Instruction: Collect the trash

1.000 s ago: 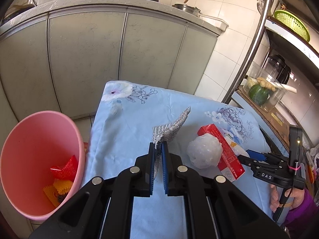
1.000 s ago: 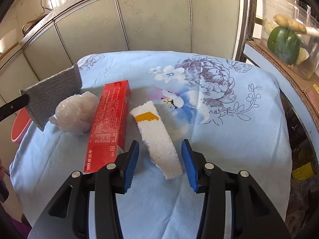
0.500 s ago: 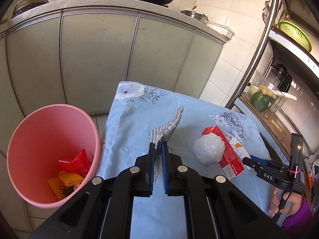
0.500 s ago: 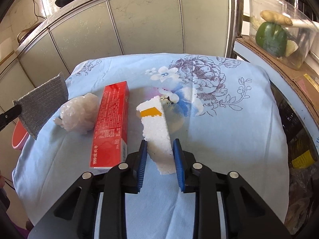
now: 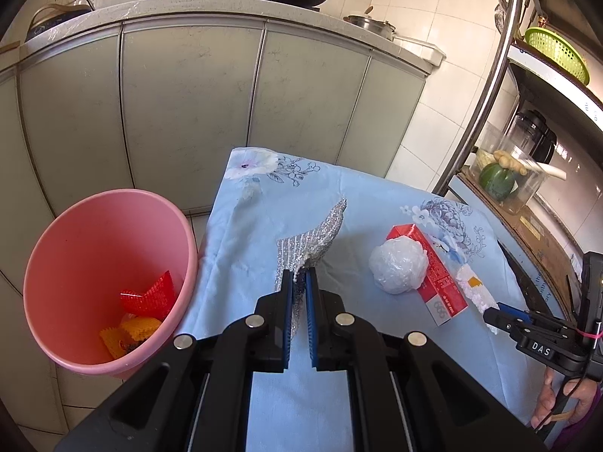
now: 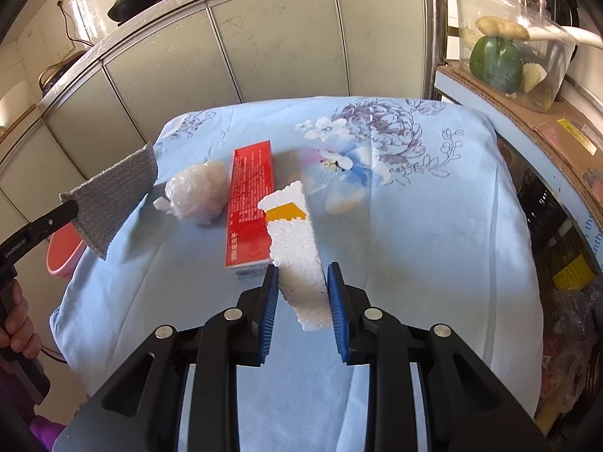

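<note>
Between right gripper (image 6: pixel 302 292) pads, foam (image 6: pixel 297 245) lengthwise

From where I watched, the pink bin (image 6: pixel 62 250) sat mostly hidden behind the table's edge. Print on the red box (image 6: pixel 249 207) was too small to read. My hand (image 5: pixel 565 410) was cut off.

"DAS" on right gripper (image 5: pixel 493 314); "999" on red box (image 6: pixel 250 203)
</note>
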Tool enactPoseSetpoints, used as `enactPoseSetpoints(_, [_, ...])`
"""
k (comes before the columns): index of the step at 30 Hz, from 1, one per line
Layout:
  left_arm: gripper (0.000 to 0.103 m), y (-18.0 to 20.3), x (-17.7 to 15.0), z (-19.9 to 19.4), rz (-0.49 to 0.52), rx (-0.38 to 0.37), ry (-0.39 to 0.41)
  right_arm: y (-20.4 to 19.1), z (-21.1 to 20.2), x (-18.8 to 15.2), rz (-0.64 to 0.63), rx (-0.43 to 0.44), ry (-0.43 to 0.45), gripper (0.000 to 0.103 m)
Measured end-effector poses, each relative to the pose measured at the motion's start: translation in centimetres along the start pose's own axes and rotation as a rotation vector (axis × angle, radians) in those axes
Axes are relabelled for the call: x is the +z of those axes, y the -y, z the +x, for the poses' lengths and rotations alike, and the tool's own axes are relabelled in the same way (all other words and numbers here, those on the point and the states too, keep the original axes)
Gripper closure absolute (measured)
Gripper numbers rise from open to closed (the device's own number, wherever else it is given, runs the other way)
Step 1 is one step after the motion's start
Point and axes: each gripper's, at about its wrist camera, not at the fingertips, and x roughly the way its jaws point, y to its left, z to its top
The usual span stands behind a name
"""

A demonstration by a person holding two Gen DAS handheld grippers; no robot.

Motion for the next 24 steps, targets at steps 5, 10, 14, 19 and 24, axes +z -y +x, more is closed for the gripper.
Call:
enactPoseSetpoints(5, [0.097,0.3,-0.3,-0.1,0.019,0.026,0.004,-0.2,0.3,-1.1,0.004,0.008,-0.032,0.076])
enactPoseSetpoints(10, [0.097,0.5,-0.7,-0.2,0.027,0.034,0.004,-0.8,0.3,-1.8,-0.005,0.010,-0.046,0.076])
enactPoseSetpoints(14, [0.097,0.6,-0.8,-0.2,0.035,0.039,0.008,-1.2,0.2,-1.8,-0.019,0.005,-0.050,0.076])
enactPoseSetpoints(19, [0.097,0.5,-1.0,-0.4,0.033,0.036,0.010,-1.4,0.9,-2.0,-0.025,-0.006,-0.077,0.076])
enactPoseSetpoints(24, [0.097,0.1,-1.2,-0.5,0.025,0.030,0.008,-1.7,1.1,-2.1,-0.032,-0.023,-0.075,0.076])
